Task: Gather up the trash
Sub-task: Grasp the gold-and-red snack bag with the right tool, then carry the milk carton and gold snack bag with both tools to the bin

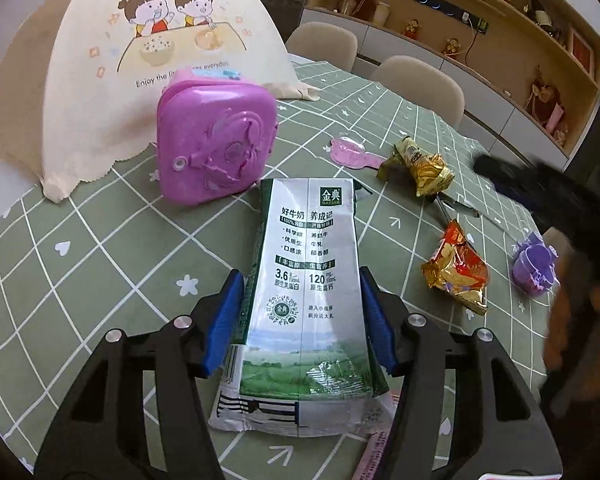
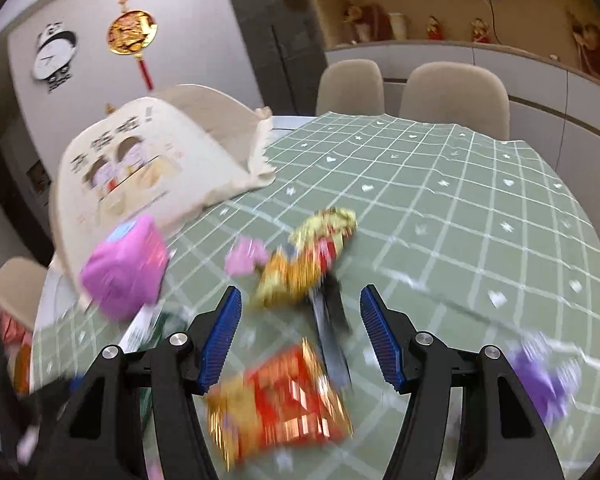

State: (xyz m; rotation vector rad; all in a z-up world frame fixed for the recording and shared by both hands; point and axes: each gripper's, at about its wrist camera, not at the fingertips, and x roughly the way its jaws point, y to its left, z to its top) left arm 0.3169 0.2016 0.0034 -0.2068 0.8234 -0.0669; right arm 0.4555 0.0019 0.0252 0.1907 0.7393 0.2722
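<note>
Left hand-held gripper (image 1: 302,320) clamped on flattened milk carton (image 1: 306,280), pink box (image 1: 216,140) just beyond, right hand-held gripper (image 2: 300,336) spread wide and holding nothing over red wrapper (image 2: 284,396), bare green table (image 2: 460,200) ahead.

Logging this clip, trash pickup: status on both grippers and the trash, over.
Left gripper shut on milk carton. Right gripper open, above red-gold wrapper, view blurred. Second gold wrapper loose on table. Nothing blocking.

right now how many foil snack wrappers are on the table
2: a gold wrapper beside the pink spoon, and a red-gold wrapper nearer, under the right gripper. Others may be hidden.
</note>
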